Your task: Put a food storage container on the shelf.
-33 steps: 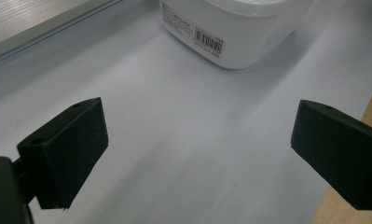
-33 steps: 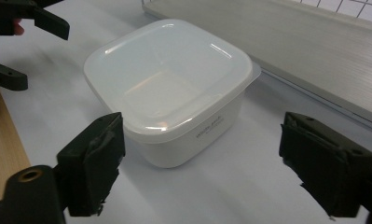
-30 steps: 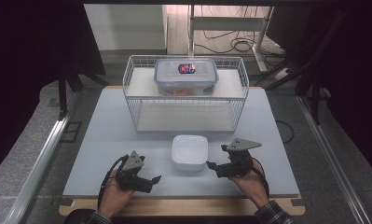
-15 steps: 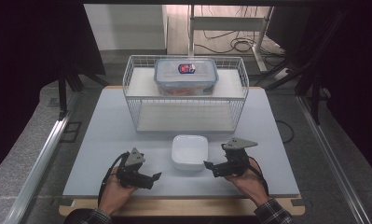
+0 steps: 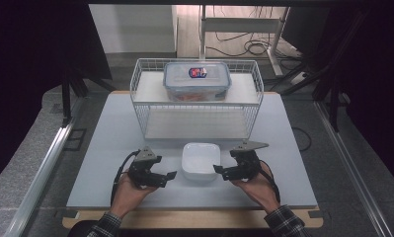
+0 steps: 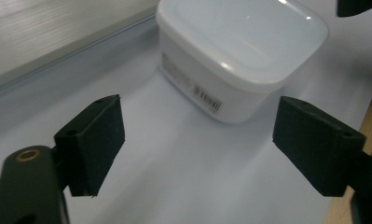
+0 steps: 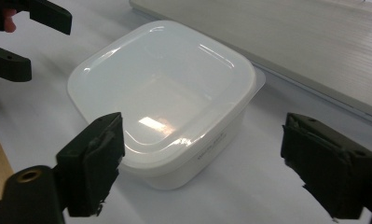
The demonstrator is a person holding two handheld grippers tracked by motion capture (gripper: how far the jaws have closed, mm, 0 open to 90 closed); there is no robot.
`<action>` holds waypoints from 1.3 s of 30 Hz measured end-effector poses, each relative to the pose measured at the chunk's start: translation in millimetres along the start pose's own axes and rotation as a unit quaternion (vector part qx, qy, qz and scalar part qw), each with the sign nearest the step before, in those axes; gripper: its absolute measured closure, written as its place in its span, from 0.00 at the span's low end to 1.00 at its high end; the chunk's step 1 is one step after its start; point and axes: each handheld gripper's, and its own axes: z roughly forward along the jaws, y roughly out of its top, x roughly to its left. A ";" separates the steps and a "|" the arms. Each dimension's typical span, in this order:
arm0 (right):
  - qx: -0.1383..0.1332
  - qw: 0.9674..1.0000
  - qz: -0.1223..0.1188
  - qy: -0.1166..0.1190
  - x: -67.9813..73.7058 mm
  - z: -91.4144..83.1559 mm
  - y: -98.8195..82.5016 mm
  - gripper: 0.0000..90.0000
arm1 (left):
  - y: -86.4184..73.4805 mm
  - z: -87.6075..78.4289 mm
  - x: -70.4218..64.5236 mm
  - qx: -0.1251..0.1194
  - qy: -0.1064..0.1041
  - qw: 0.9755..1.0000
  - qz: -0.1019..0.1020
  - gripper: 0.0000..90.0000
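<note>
A white square plastic container [image 5: 200, 161] with its lid on sits on the pale table mat, just in front of the wire rack. My left gripper [image 5: 172, 176] is a short way to its left, pointing at it. The jaws stand open with nothing between them and have just been closing a little. In the left gripper view the container [image 6: 242, 51] lies ahead of the open left gripper [image 6: 197, 140]. My right gripper [image 5: 218, 170] is close on the container's right, open too, its jaws also just narrowed. In the right gripper view the container's [image 7: 165, 93] near corner lies ahead of the right gripper [image 7: 202, 158], untouched.
A white wire rack [image 5: 140, 94] stands at the back of the mat [image 5: 110, 128]. On its top shelf rests a clear clip-lid box [image 5: 197, 80] with a red and blue label. A wooden edge [image 5: 194, 217] runs along the front. Dark frame posts flank the table.
My left gripper has moved a little forward and up, closer to the white container. Both pairs of jaws have narrowed slightly. The right hand has hardly shifted.
</note>
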 end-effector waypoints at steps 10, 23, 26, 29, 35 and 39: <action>0.009 1.000 0.003 -0.005 -6.6 7.2 8.0 0.35 | 28.2 25.9 -0.8 0.001 -0.018 1.000 0.011 0.33; 0.042 0.997 0.041 0.051 -10.3 25.5 9.1 0.29 | 33.2 51.8 11.4 0.011 -0.089 0.995 -0.038 0.27; 0.046 0.996 0.050 0.055 -9.5 25.6 8.5 0.29 | 33.3 51.2 10.4 0.013 -0.089 0.995 -0.036 0.25; 0.050 0.996 0.056 0.053 -8.3 24.3 8.7 0.32 | 30.9 49.7 10.8 0.014 -0.098 0.994 -0.044 0.26; 0.058 0.995 0.065 0.056 -9.0 19.4 9.0 0.40 | 25.2 47.8 14.0 0.020 -0.124 0.989 -0.084 0.32; 0.063 0.994 0.067 0.055 -9.3 18.9 9.3 0.39 | 26.2 43.1 10.4 0.020 -0.111 0.991 -0.075 0.39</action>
